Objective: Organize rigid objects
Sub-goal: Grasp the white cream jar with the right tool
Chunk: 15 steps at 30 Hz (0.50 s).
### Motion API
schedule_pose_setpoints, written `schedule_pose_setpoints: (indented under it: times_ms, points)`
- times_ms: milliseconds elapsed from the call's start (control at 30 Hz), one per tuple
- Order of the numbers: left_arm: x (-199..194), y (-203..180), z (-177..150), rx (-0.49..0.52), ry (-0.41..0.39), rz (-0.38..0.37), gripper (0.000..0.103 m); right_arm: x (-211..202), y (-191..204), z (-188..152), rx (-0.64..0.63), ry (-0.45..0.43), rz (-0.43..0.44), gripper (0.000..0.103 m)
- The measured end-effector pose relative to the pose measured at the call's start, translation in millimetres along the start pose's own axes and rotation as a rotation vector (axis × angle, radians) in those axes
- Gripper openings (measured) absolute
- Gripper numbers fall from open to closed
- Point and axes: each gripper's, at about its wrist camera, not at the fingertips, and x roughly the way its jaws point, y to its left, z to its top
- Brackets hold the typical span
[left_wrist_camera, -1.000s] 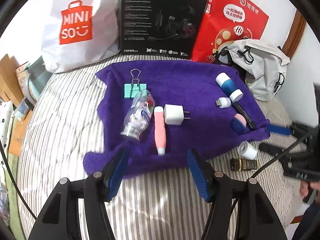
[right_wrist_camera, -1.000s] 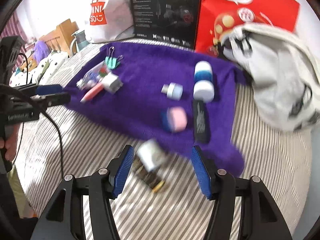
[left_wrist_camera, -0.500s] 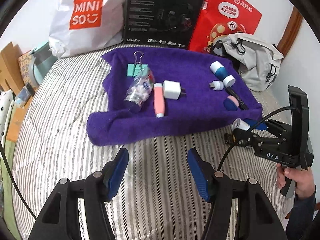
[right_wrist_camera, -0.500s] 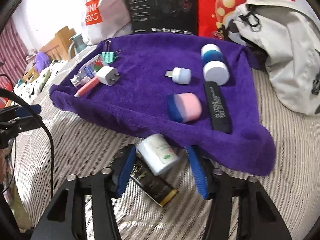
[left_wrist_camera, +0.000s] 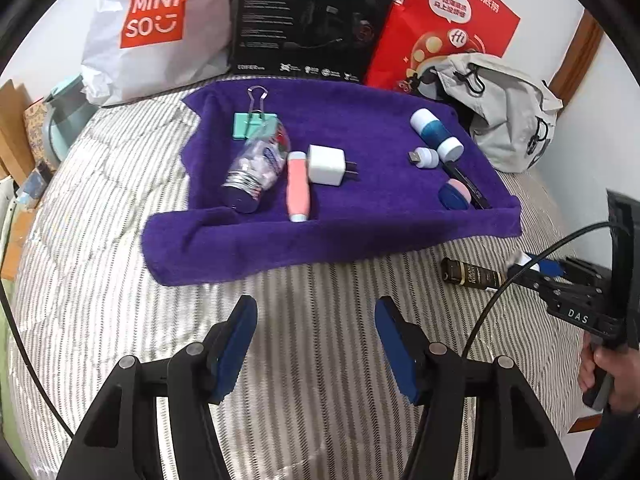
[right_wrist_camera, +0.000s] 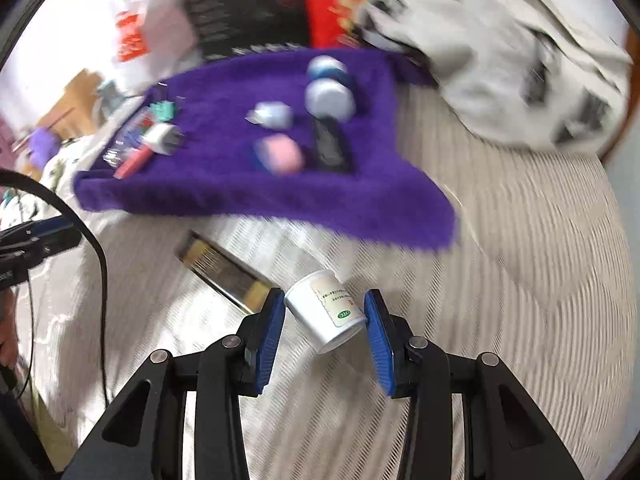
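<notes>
Left wrist view: the left gripper [left_wrist_camera: 316, 340] is held over the striped bedcover [left_wrist_camera: 100, 280] with its jaws spread wide and nothing between them. A purple towel [left_wrist_camera: 360, 232] is spread at 12 o'clock from the gripper. On the towel, a green binder clip [left_wrist_camera: 250, 124], a clear jar [left_wrist_camera: 258, 164], a pink tube [left_wrist_camera: 298, 186] and a white charger plug [left_wrist_camera: 327, 165] are grouped toward 11 o'clock. A blue-and-white cylinder [left_wrist_camera: 436, 134], a small white USB adapter [left_wrist_camera: 424, 157], a black bar [left_wrist_camera: 466, 184] and a pink-and-blue capsule [left_wrist_camera: 454, 196] are grouped toward 1 o'clock. Off the towel, at 3 o'clock, a dark bottle [left_wrist_camera: 472, 274] lies flat on the bedcover, just beside the right gripper [left_wrist_camera: 532, 266], which is held by a hand [left_wrist_camera: 612, 376]. Only a small white part of the gripped object is seen there.

Right wrist view: the frame is blurred by motion. The right gripper [right_wrist_camera: 325, 312] is closed on a small white bottle [right_wrist_camera: 326, 310], which is clamped tilted between both blue pads [right_wrist_camera: 270, 340]. The dark bottle [right_wrist_camera: 224, 266] lies at 10 o'clock from the white bottle, on the bedcover [right_wrist_camera: 520, 280]. The purple towel [right_wrist_camera: 240, 200] is seen at 12 o'clock, well apart from the held bottle. A grey bag [right_wrist_camera: 500, 60] is seen at 1 o'clock.
</notes>
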Motion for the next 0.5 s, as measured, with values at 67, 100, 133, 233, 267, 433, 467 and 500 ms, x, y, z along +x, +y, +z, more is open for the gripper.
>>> schedule_pose_setpoints:
  times_ms: [67, 100, 133, 233, 267, 433, 467, 500]
  points:
    - [4, -3, 0, 0.007, 0.007, -0.005, 0.059, 1, -5, -8, 0.015, 0.0, 0.007, 0.042]
    - [5, -6, 0, 0.012, 0.011, -0.006, 0.059, -2, -4, -12, 0.008, -0.004, 0.006, 0.042]
    - [6, -7, -1, 0.017, 0.014, -0.006, 0.059, -2, -3, -14, -0.003, 0.008, 0.01, 0.043]
    - [7, -10, -3, 0.028, 0.021, -0.004, 0.059, -3, 4, -16, -0.063, 0.013, 0.014, 0.044]
    - [8, -10, -3, 0.025, 0.022, -0.004, 0.059, -2, 6, -16, -0.08, 0.017, 0.008, 0.044]
    - [9, -10, -5, 0.027, 0.03, 0.004, 0.059, 1, 19, -13, -0.174, 0.031, -0.006, 0.043]
    - [9, -10, -5, 0.022, 0.03, 0.003, 0.059, 2, 20, -13, -0.168, 0.028, -0.003, 0.043]
    - [10, -10, -4, 0.019, 0.03, 0.002, 0.059, 3, 22, -14, -0.172, 0.018, -0.004, 0.043]
